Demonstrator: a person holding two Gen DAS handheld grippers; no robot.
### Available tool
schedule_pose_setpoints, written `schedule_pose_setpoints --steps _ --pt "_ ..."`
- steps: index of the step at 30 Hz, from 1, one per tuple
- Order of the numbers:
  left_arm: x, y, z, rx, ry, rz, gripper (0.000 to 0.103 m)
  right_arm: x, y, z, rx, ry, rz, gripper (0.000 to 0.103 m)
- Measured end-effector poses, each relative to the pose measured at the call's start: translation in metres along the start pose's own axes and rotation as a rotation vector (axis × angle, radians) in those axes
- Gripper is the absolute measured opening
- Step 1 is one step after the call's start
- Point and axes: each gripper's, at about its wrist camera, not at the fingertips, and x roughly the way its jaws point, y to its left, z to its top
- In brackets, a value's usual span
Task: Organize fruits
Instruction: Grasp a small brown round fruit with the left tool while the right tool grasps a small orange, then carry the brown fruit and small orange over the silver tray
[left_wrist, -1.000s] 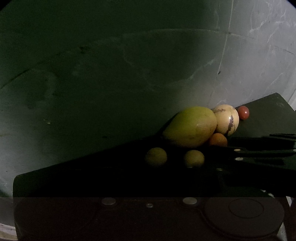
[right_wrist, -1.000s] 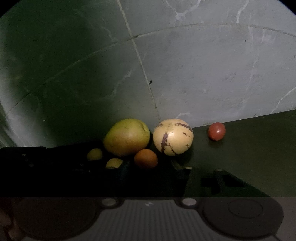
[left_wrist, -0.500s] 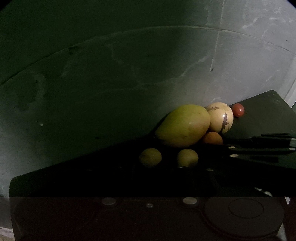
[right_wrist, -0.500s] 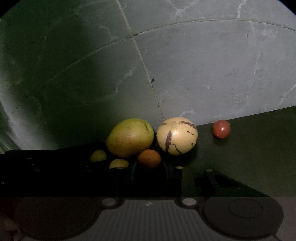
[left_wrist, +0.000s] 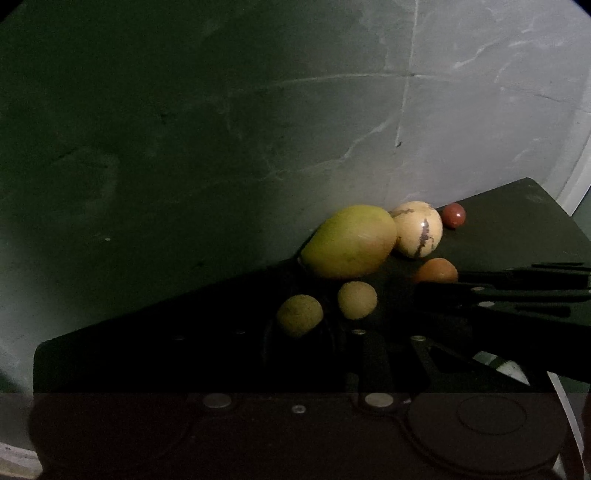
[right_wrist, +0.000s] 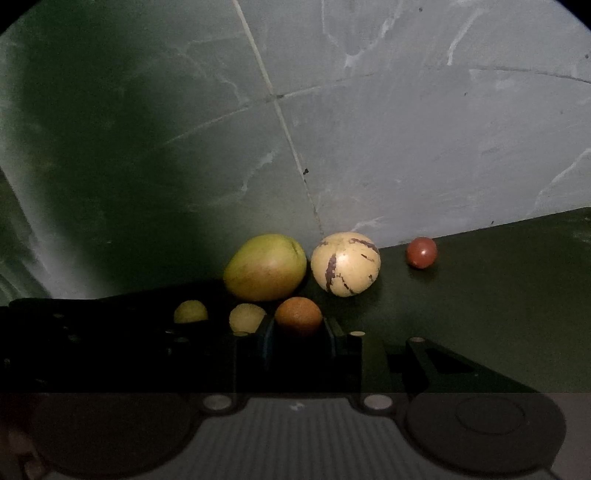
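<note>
A dark table (right_wrist: 498, 314) against a grey wall holds a yellow-green mango (right_wrist: 265, 272), a cream melon with purple streaks (right_wrist: 345, 264), a small red fruit (right_wrist: 422, 252), an orange fruit (right_wrist: 298, 315) and two small yellow-green fruits (right_wrist: 191, 312) (right_wrist: 246, 317). My right gripper (right_wrist: 299, 332) has its pads pressed to both sides of the orange fruit. In the left wrist view one small yellow-green fruit (left_wrist: 299, 315) sits in front of my left gripper (left_wrist: 299, 334). That gripper's fingers are lost in the dark. The right gripper's fingers (left_wrist: 498, 291) reach in from the right to the orange fruit (left_wrist: 436, 270).
The marbled grey wall (right_wrist: 406, 129) stands directly behind the fruits. The table's right corner (left_wrist: 532, 184) and left front edge (left_wrist: 48, 343) show in the left wrist view. Bare tabletop lies to the right of the red fruit.
Both grippers' fingers have narrowed since a second ago. The right fingers closed in on the orange fruit. The left gripper edged closer to the small yellow-green fruit.
</note>
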Motion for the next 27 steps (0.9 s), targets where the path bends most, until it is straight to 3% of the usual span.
schedule_pose_setpoints --steps 27 --pt "-0.060 -0.010 -0.053 0.019 0.020 -0.037 0.030 -0.071 0.017 -0.062 0.017 0.002 -0.032 0.031"
